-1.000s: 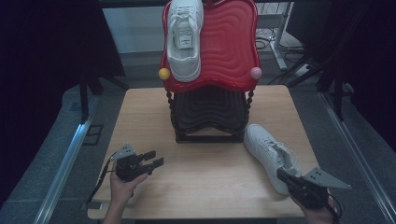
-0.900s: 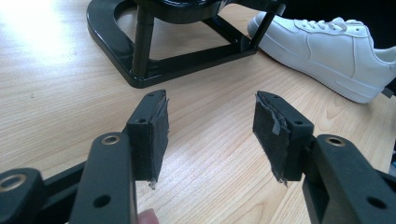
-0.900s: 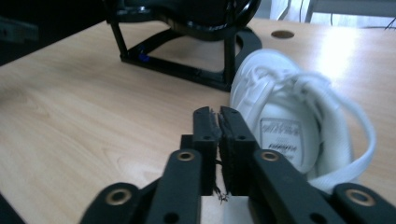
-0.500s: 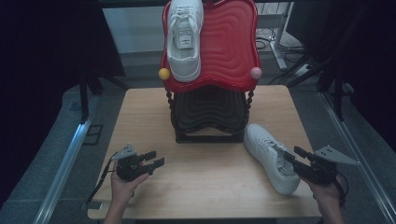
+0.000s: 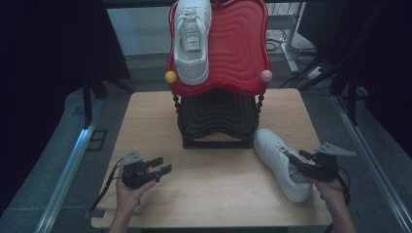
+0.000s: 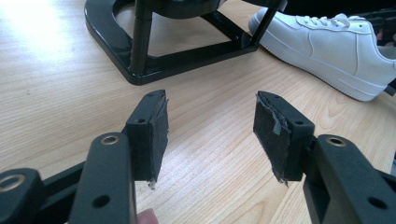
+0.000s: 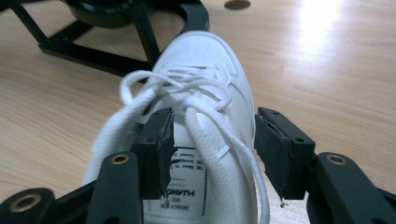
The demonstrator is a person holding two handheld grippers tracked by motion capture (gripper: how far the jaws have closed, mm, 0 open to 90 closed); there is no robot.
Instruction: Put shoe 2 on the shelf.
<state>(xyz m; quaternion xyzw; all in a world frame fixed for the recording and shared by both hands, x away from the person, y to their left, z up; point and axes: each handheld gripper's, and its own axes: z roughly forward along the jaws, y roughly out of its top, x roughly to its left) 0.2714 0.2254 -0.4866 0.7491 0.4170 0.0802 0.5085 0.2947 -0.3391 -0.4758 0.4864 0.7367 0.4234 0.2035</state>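
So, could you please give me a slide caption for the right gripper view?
Right hand-held gripper, open, straddling the tongue and laces of a white sneaker on the wooden table.

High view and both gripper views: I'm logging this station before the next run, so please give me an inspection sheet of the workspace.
Surface: wooden table, bare apart from the items below.
Job's things: one white shoe lies on the red top tray of the rack; a second white shoe lies on the table beside the rack's black lower tier.
Clutter: nothing seen.
Grippers: left gripper open over bare table, holding nothing; right gripper open, its fingers around the tongue and laces of the table shoe.
Cables: a cable trails from the left gripper; more cables lie on the floor behind the rack.
Surroundings: dark curtains, metal rails along both sides.
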